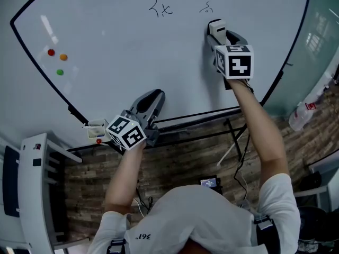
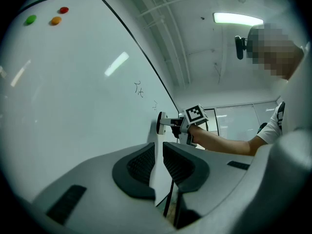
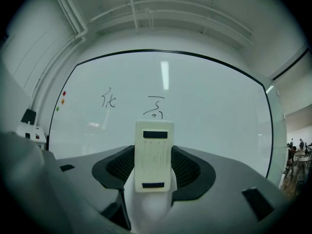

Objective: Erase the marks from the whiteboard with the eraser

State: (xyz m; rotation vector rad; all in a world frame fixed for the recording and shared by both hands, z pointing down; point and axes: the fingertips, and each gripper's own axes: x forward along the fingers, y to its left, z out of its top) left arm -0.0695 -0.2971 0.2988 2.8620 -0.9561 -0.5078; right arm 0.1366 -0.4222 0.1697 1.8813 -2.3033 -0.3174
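Observation:
The whiteboard [image 1: 116,41] carries two black scribbles near its top: a left mark [image 1: 160,8] and a right mark [image 1: 206,5]. My right gripper [image 1: 218,32] is shut on a cream-white eraser [image 1: 215,25], whose face lies against the board just below the right mark. The right gripper view shows the eraser [image 3: 154,155] upright between the jaws, with the right mark [image 3: 155,107] directly above it and the left mark [image 3: 108,100] further left. My left gripper [image 1: 152,97] is low by the board's bottom edge, shut and holding nothing; its jaws [image 2: 158,162] nearly touch.
Red [image 1: 51,52], orange [image 1: 63,57] and green [image 1: 60,72] magnets sit at the board's left. A small white box [image 1: 96,130] rests at the lower-left frame corner. A white rack [image 1: 32,184] stands at left; a glass wall and a white bottle [image 1: 303,114] at right.

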